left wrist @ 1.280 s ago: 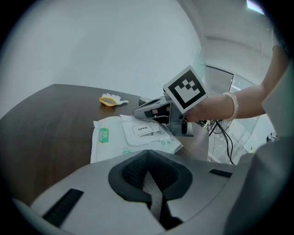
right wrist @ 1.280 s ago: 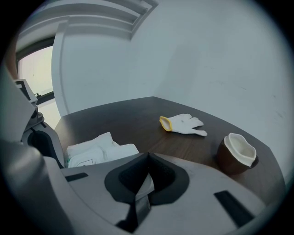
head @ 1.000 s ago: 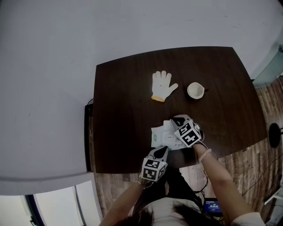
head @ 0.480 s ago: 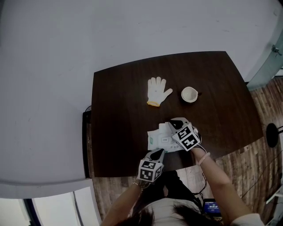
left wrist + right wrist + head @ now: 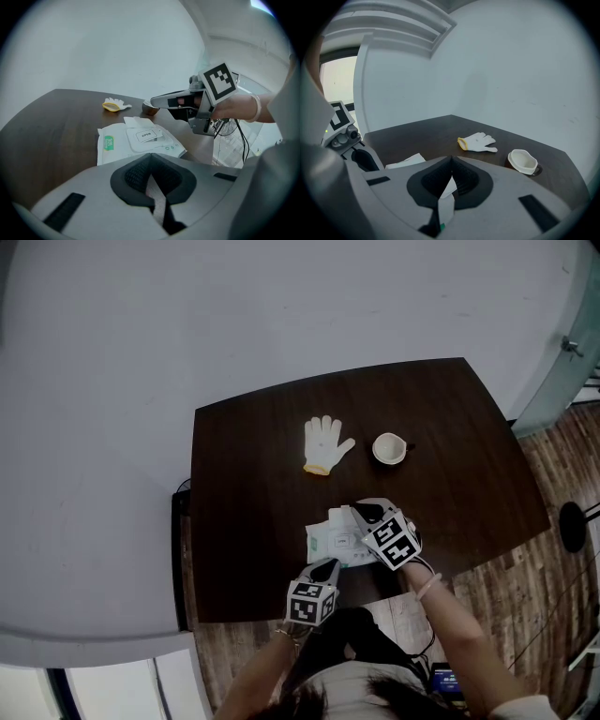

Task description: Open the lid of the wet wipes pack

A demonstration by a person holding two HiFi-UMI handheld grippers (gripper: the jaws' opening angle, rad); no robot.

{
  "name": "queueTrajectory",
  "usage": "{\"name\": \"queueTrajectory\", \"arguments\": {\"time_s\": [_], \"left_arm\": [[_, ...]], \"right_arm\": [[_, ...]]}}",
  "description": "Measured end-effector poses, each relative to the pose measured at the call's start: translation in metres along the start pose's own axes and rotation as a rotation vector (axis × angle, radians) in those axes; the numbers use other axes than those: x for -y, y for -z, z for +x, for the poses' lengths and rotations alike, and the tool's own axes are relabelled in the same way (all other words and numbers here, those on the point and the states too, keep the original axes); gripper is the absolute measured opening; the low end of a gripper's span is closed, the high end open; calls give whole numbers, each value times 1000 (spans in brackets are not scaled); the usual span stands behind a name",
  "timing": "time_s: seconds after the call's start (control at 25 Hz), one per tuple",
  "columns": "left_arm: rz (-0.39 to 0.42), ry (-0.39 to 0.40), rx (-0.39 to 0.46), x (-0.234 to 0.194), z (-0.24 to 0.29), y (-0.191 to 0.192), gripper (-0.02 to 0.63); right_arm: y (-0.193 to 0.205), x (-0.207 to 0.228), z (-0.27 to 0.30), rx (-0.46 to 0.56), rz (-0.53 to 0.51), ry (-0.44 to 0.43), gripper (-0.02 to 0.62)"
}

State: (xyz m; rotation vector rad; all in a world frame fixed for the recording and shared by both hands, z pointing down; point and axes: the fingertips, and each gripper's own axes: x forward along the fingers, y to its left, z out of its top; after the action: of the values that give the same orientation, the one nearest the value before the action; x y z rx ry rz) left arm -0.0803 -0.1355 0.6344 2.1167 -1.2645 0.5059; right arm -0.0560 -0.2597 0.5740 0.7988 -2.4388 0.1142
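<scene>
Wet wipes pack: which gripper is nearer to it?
Right. The right gripper hangs over the wet wipes pack's right side, jaws shut on a white strip. The left gripper sits short of it at the table's near edge, jaws shut.

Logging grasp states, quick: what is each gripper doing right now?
Left gripper: closed on the wipes pack's near edge.
Right gripper: closed on the pack's lid flap.

The dark brown wooden table is seen whole from high above by the downward-faced head view. Both gripper views are set low by its 6 o'clock edge, faced towards 12 o'clock. A white knitted yellow-cuffed glove and a flat white wet wipes pack are shared by all three.
</scene>
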Motion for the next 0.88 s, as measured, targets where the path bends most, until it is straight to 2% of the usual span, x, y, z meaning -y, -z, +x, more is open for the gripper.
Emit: {"name": "queueTrajectory", "arguments": {"time_s": [0.6, 0.88], "left_arm": [[6, -52, 142, 3, -33, -51, 18], [26, -56, 170, 11, -49, -69, 18]], "right_arm": [[-14, -10, -53, 75, 42, 73, 5], [-24, -13, -76, 124, 28, 114, 5]]}}
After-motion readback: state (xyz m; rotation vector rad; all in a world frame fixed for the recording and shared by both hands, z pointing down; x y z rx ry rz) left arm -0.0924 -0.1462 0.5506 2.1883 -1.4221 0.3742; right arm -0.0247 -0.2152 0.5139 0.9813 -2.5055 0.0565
